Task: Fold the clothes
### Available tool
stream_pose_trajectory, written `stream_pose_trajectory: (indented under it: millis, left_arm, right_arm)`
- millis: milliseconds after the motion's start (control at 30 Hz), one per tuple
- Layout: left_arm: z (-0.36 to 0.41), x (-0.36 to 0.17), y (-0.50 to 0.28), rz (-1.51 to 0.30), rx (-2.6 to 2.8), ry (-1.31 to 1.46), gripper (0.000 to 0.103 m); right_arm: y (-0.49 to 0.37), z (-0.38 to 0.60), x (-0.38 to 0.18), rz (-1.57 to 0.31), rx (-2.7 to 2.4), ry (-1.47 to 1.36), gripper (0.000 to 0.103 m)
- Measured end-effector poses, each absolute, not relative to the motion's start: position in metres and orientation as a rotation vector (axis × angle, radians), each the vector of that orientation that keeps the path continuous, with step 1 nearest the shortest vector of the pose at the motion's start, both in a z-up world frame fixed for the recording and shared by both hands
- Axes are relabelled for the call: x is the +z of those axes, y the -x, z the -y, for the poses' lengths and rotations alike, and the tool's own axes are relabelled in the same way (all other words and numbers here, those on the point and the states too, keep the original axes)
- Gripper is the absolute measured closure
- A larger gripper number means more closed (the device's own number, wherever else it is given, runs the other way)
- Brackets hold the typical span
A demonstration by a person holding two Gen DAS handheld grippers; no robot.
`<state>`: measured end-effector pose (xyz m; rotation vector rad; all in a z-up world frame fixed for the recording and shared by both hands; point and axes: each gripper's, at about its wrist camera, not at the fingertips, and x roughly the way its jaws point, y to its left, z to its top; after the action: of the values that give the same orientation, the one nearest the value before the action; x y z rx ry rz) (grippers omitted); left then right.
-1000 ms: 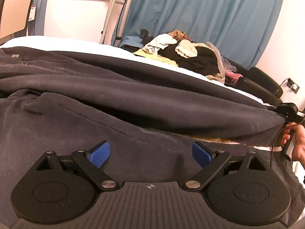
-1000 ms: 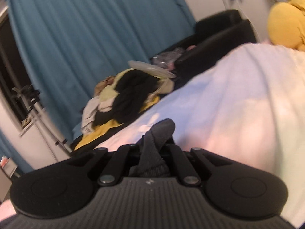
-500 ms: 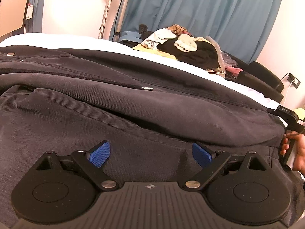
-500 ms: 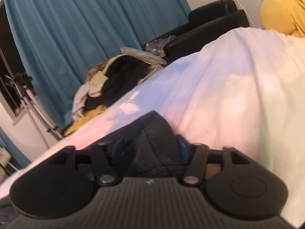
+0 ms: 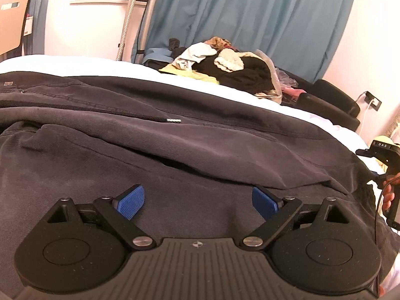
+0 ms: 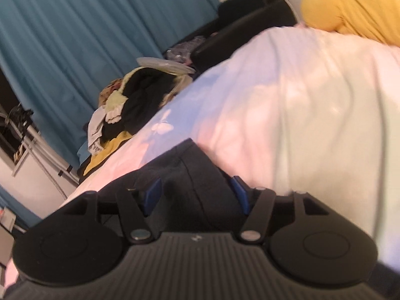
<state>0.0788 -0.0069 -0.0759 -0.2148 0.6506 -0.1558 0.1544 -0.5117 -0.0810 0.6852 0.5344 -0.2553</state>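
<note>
Lying folded lengthwise, dark grey trousers point(image 5: 200, 135) on pale bedsheet point(image 6: 312, 115)

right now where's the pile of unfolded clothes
In the left wrist view the pile of clothes sits beyond the dark garment, at the bed's far edge before the blue curtain.

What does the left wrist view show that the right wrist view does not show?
Only the left wrist view: the open left claw over the folded dark garment, its drawstring tip, a wooden chair.

Only the right wrist view: a yellow pillow, the open right claw around the garment's corner.

Both: blue curtain, clothes pile, white bed sheet.
</note>
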Motion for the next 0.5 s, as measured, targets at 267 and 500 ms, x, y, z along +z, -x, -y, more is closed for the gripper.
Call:
stream_pose_trajectory:
  millis: [267, 500]
  left_arm:
    - [0.014, -0.075, -0.07, -0.65, -0.177, 0.19, 0.007]
    - [0.02, -0.079, -0.074, -0.669, -0.189, 0.171, 0.007]
  right_arm:
    - [-0.138, 0.516, -0.089, -0.568, -0.262, -0.877, 0.024]
    - [-0.148, 0.513, -0.101, -0.613, -0.235, -0.914, 0.022]
